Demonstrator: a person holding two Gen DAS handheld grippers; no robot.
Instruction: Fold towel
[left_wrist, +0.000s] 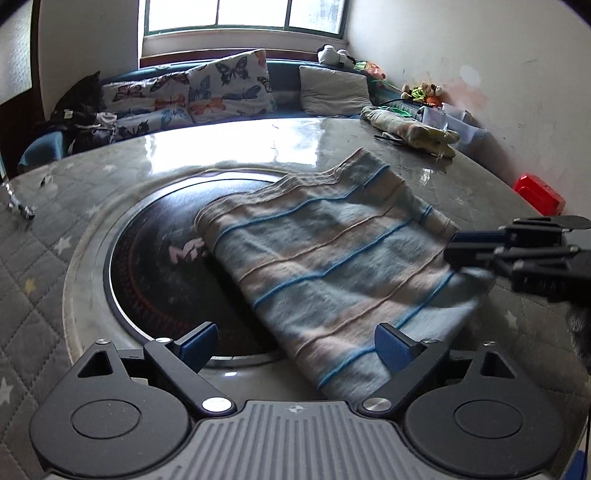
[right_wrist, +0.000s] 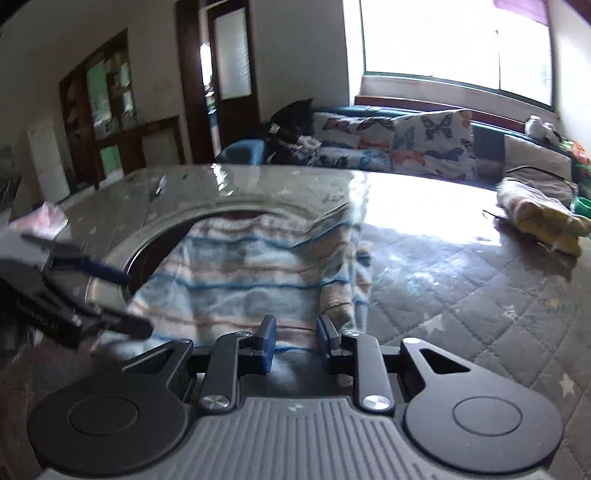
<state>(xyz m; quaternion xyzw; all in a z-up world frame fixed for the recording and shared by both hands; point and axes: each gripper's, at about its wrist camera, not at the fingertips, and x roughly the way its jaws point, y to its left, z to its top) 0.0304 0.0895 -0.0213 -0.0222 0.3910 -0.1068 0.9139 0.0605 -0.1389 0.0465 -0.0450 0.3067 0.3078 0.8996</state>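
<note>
A striped towel, pale blue and beige with thin blue lines, lies folded on the table, partly over a round dark inset. My left gripper is open wide at the towel's near corner; cloth lies between its fingers and against the right one. From the right, my right gripper reaches the towel's right edge. In the right wrist view its jaws stand narrowly apart with the towel edge pinched between them. The left gripper shows open at that view's left.
The table carries a grey quilted star-print cover under shiny clear plastic. A pile of other cloths and clear containers sit at the back right, and a red box at the right edge. A sofa with butterfly cushions stands behind.
</note>
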